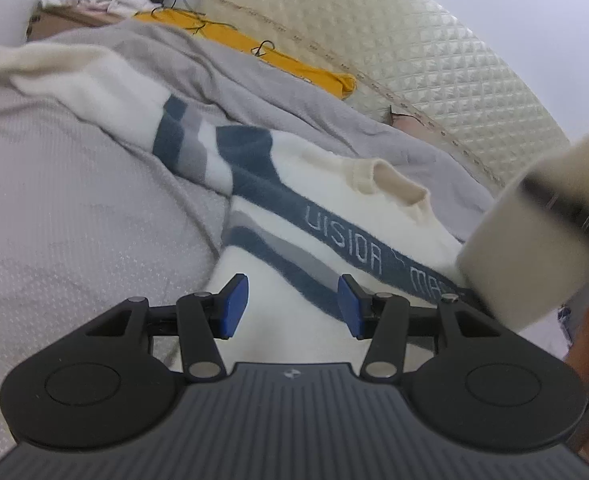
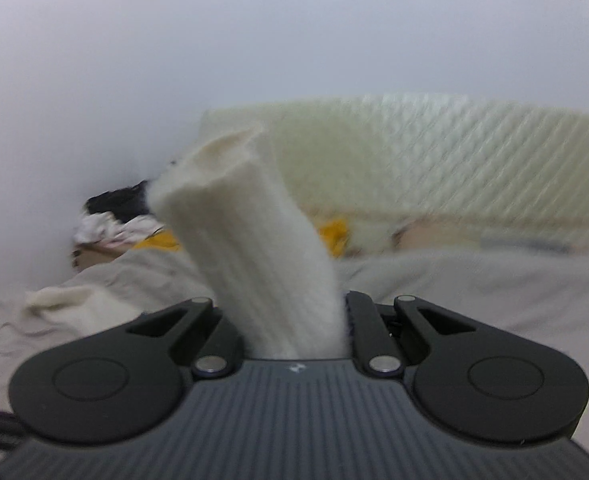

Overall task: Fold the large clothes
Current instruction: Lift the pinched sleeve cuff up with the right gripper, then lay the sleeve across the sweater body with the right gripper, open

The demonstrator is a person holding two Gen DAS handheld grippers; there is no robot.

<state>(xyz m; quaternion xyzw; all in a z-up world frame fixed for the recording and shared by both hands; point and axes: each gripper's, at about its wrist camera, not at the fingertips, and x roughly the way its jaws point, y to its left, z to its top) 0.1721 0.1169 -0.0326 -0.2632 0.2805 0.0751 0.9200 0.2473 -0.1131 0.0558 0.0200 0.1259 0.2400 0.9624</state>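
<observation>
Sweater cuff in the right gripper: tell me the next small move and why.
Probably carry the cuff across and lay it on the sweater chest. The right gripper is shut on it, raised, while the left gripper hangs open over the flat body.

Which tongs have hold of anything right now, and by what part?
The right tongs are shut on the sweater's cream ribbed sleeve cuff. The left tongs are open above the sweater, holding nothing.

Plain white wall (image 1: 534, 8), cream quilted mattress (image 1: 394, 40) leaning against it, bed with grey blanket (image 1: 54, 208), yellow cloth (image 1: 230, 38), cardboard box (image 1: 60, 20) holding clothes, soft even light
</observation>
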